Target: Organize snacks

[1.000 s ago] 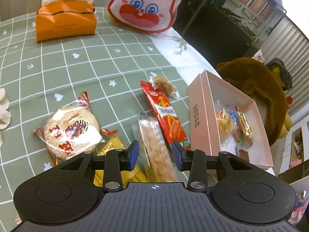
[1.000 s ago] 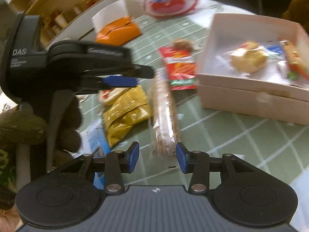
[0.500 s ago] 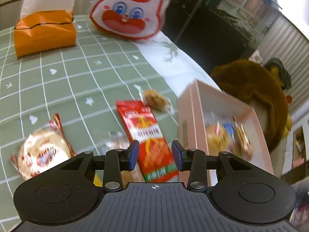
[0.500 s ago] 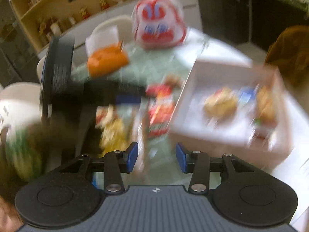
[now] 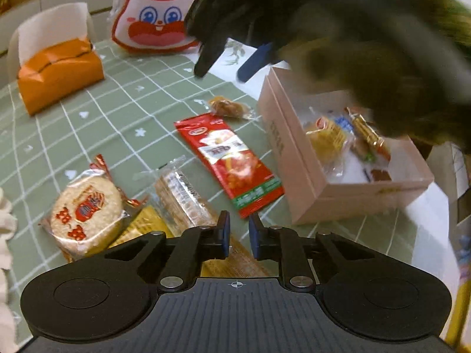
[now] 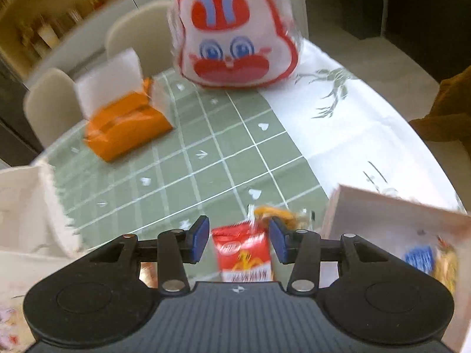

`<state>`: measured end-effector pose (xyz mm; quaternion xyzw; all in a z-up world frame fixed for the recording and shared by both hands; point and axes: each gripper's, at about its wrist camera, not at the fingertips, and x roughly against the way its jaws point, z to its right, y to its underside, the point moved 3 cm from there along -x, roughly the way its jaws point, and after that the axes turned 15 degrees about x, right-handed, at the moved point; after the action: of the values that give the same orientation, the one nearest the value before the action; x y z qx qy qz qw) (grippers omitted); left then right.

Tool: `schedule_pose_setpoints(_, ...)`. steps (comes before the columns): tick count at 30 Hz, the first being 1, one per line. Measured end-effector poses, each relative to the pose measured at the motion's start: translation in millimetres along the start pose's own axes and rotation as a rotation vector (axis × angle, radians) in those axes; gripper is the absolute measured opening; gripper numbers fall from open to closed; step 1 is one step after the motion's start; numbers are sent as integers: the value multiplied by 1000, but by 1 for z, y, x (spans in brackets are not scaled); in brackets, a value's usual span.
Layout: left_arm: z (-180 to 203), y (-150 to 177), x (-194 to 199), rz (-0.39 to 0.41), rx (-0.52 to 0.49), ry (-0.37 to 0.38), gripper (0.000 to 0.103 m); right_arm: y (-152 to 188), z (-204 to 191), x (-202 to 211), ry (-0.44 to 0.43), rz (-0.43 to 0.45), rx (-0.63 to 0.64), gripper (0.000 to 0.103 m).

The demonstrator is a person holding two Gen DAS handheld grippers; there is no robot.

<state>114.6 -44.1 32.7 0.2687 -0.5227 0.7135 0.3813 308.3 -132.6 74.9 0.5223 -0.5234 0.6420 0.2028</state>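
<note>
A pink open box (image 5: 297,158) with several wrapped snacks stands at the right. On the green cloth lie a red snack packet (image 5: 232,164), a small brown wrapped snack (image 5: 229,107), a clear cracker bar (image 5: 185,197), a round rice cracker (image 5: 86,211) and a yellow packet (image 5: 144,226). My left gripper (image 5: 238,235) hangs above them, jaws nearly shut and empty. My right gripper (image 6: 238,236) is open and empty above the red packet (image 6: 244,250), with the brown snack (image 6: 276,216) just ahead. It also shows blurred in the left wrist view (image 5: 229,58).
An orange tissue box (image 5: 59,73) and a rabbit-face bag (image 5: 156,20) stand at the far side. Chairs (image 6: 50,108) stand behind the table. A white cloth (image 6: 353,135) covers the right part. The box edge (image 6: 394,206) shows at right.
My left gripper pulled back, rose and narrowed its jaws. My right gripper swung over the table toward the red packet and brown snack, crossing the left view.
</note>
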Motion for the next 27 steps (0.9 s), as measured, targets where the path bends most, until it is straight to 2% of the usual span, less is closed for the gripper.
schedule_pose_setpoints(3,-8,2,6,2,-21,5,19,-8,-3,-32,63,-46,51,45)
schedule_pose_setpoints(6,-18,0,8,-2,8,31,15,-13,0,-52,98,-73,73,45)
schedule_pose_setpoints(9,-33,-6,9,-15,98,63,13,-3,1,-58,38,-104,35,38)
schedule_pose_setpoints(11,-44,-11,10,-22,175,89,13,8,-3,-57,-32,-132,3,27)
schedule_pose_setpoints(13,-55,-14,10,-25,255,113,13,23,-10,-48,-60,-129,-8,27)
schedule_pose_setpoints(16,-63,-17,11,-22,321,116,13,44,-20,-32,-112,-137,-10,27)
schedule_pose_setpoints(21,-66,-18,14,-3,359,89,13,86,-26,-9,-231,-180,-77,18)
schedule_pose_setpoints(27,-56,-20,12,6,327,45,13,133,-32,29,-261,-115,-95,18)
